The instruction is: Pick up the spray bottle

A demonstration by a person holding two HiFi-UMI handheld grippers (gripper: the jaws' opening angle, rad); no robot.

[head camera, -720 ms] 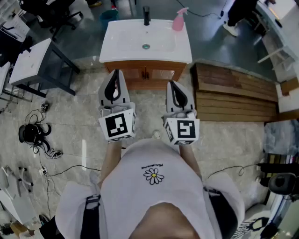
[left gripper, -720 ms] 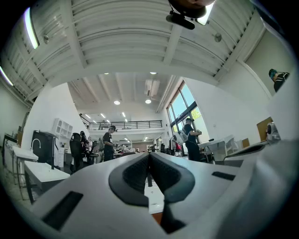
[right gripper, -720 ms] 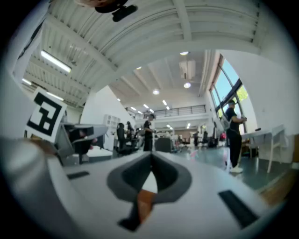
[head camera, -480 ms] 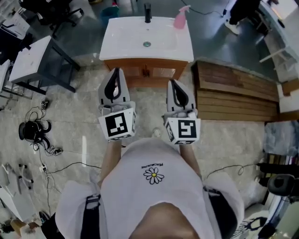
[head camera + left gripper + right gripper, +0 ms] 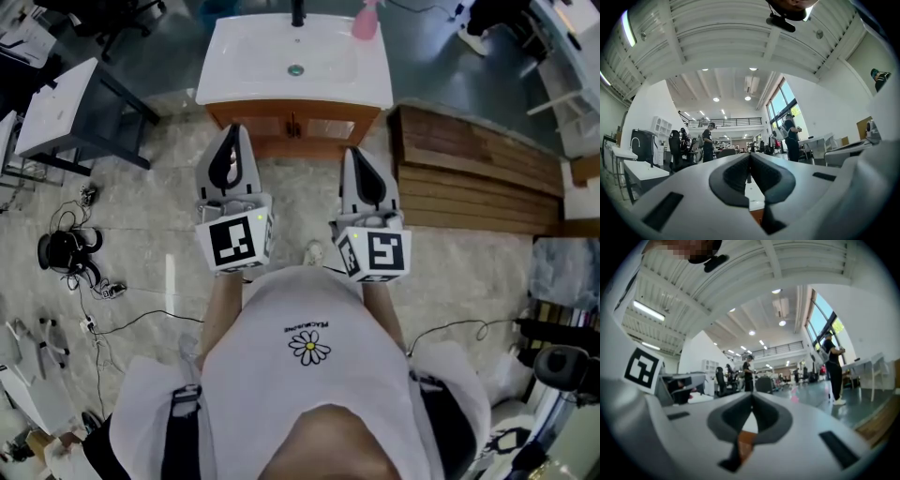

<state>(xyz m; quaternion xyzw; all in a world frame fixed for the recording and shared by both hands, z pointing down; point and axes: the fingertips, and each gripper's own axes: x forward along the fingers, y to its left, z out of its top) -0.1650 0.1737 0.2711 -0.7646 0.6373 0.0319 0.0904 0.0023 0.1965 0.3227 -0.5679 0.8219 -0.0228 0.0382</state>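
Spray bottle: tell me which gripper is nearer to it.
Right. The right gripper sits almost straight below the spray bottle in the head view; the left gripper is farther, down-left of it.

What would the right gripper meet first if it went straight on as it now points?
Probably the wooden cabinet under the white basin; nothing shows between it and the right gripper, depth unclear.

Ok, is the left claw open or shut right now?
Shut. In the left gripper view the grey left claw has its dark pads pressed together, nothing held between them.
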